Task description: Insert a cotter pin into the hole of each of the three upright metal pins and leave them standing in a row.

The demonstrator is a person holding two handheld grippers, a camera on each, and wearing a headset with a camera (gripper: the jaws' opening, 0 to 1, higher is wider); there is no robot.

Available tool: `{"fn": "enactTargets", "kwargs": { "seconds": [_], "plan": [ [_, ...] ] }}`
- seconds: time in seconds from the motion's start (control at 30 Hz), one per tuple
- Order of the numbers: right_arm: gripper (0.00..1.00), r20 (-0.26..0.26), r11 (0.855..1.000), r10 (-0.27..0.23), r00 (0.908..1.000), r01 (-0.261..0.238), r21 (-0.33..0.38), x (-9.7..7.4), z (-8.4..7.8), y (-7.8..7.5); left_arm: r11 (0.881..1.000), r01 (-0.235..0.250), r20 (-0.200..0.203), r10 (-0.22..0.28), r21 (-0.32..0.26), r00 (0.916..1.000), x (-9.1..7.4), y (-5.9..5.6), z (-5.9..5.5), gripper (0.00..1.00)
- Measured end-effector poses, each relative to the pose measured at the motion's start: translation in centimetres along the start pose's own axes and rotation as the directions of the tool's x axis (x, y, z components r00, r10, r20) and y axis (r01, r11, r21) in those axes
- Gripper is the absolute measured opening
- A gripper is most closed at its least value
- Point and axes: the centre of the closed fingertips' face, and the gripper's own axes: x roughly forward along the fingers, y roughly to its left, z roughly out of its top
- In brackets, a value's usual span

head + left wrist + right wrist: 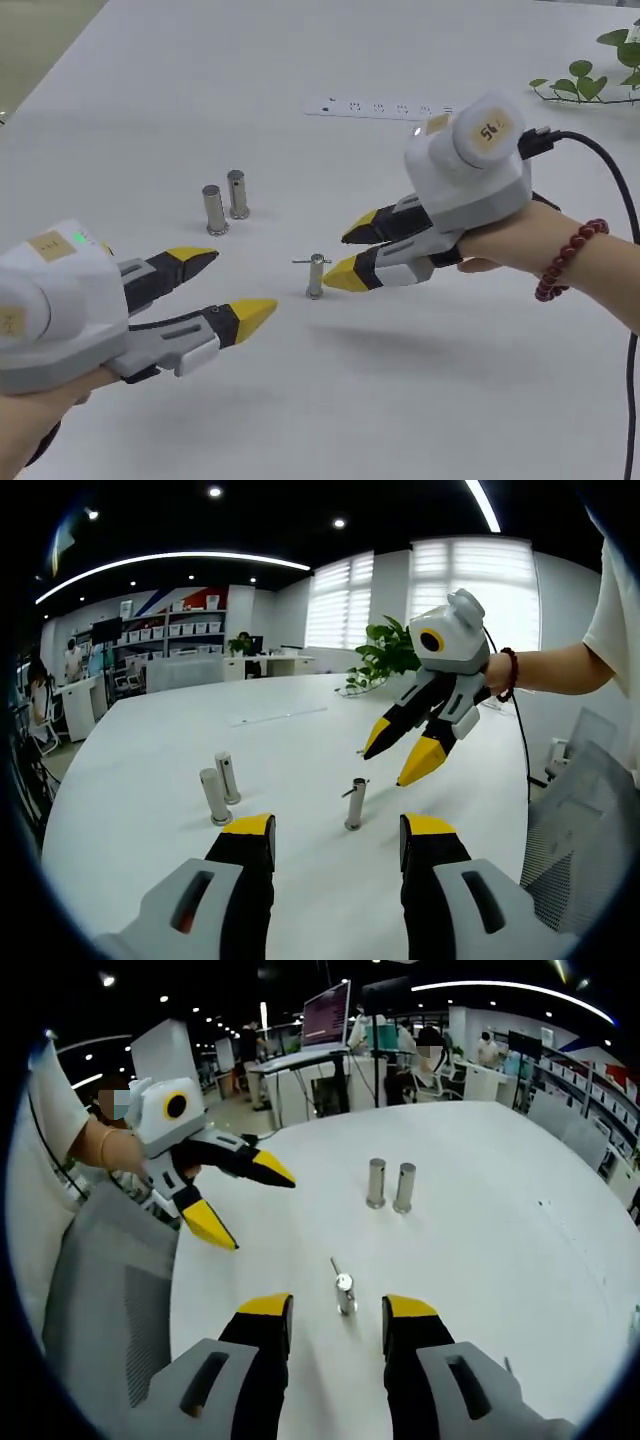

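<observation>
Nearest to me, at seven o'clock in the head view, my left gripper [238,285] hovers over the white table [420,400] with its yellow-tipped jaws spread wide and nothing between them. In the left gripper view, my left gripper [340,828] frames the work from the six o'clock edge.

Just beyond its tips, near the middle of the head view, one metal pin [316,277] stands upright with a cotter pin [304,261] through its top, sticking out toward nine o'clock. The same metal pin [354,804] stands ahead of the left jaws, and the right gripper view has it [345,1294] just ahead of that gripper's gap.

At three o'clock of that pin, my right gripper [337,261] points in with jaws parted and empty, the lower tip just beside the pin. The left gripper view shows the right gripper [388,765] clear of the pin. A bead bracelet [565,258] circles that wrist.

Farther off, at ten o'clock from the pinned one, two other metal pins [225,202] stand upright, just beside each other.

Farthest, a power strip [380,108] lies at twelve o'clock and a plant [600,70] at two.
</observation>
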Motion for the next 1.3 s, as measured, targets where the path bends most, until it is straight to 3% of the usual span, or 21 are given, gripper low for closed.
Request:
{"fn": "enactTargets", "kwargs": {
  "seconds": [0.57,0.83,1.3],
  "plan": [
    [0.42,0.044,1.000,-0.019,0.9989,0.019,-0.003,-1.6,0.3,0.2,0.993,-0.116,0.018,0.116,-0.009,0.9931,0.9,5.5,1.3,0.49],
    [0.50,0.064,0.999,-0.042,0.9970,0.042,0.008,-2.4,0.1,0.3,0.988,-0.156,0.005,0.156,-0.003,0.9877,1.9,7.4,1.2,0.49],
    [0.62,0.091,0.997,-0.078,0.9928,0.077,0.015,-3.5,-1.0,0.5,0.978,-0.210,-0.005,0.210,-0.011,0.9776,3.4,9.5,1.0,0.48]
  ]
}}
